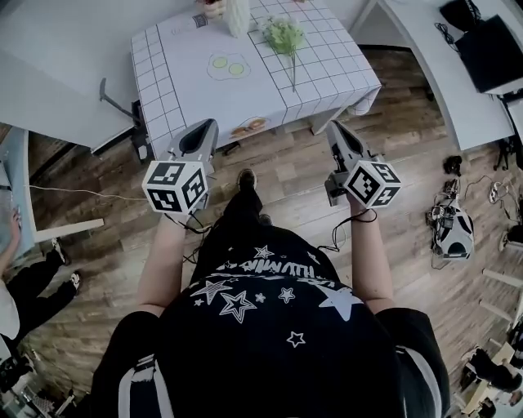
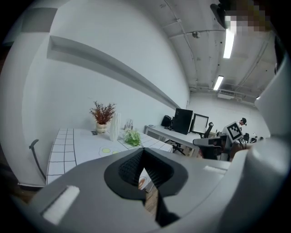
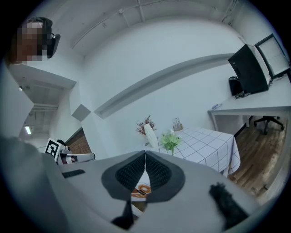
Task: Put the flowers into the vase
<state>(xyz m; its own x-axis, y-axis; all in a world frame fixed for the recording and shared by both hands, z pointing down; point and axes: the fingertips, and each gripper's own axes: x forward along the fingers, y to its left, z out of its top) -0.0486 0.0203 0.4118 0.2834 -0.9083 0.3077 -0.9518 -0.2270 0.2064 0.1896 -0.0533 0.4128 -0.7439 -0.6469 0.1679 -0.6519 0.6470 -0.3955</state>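
Note:
A bunch of green flowers (image 1: 283,37) lies on the table with the white checked cloth (image 1: 172,90), beside a tall white vase (image 1: 237,16) that stands at the far edge. Both grippers hover over the wooden floor, short of the table's near edge. My left gripper (image 1: 204,127) is shut and empty, as is my right gripper (image 1: 335,128). The left gripper view has the flowers (image 2: 132,137) and vase (image 2: 113,127) beyond the closed left gripper (image 2: 143,151). In the right gripper view the flowers (image 3: 170,140) and vase (image 3: 150,135) sit above the closed right gripper (image 3: 145,154).
A potted reddish plant (image 2: 102,116) stands behind the vase. A long white desk (image 1: 458,90) with a dark monitor (image 1: 490,49) runs along the right. Equipment (image 1: 451,229) lies on the floor at right. Another person's legs (image 1: 37,286) are at left.

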